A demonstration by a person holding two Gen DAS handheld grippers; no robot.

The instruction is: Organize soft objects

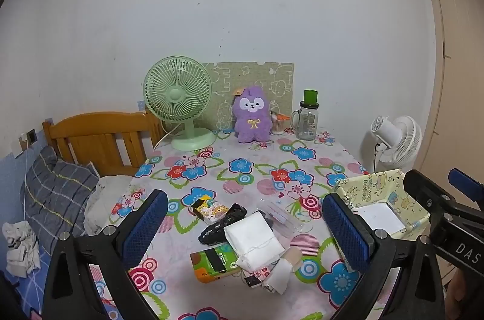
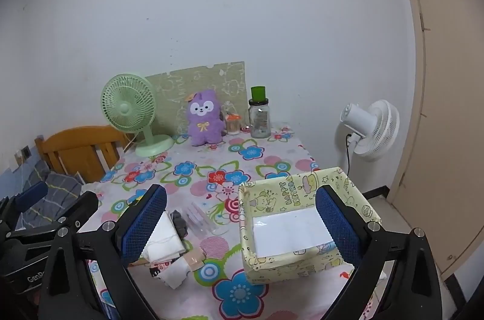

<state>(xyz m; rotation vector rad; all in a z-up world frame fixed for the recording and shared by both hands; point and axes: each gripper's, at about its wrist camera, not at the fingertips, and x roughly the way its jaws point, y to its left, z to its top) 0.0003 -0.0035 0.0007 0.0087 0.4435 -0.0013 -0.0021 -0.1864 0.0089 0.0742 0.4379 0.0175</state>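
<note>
Left gripper (image 1: 245,224): black frame, two broad fingers (image 1: 145,224) faced with blue mesh-textured pads. Silver round screw heads are seen at the finger bases, and triangular cut-outs are set in the black struts below. Right gripper (image 2: 240,221): same build, black frame, blue textured pads (image 2: 143,221), silver screws, triangular cut-outs. In the left wrist view the right gripper's body is seen side-on, black with a blue part on top and white lettering "DAS". In the right wrist view the left gripper's body is marked with white lettering "GenR", partly cut off.
</note>
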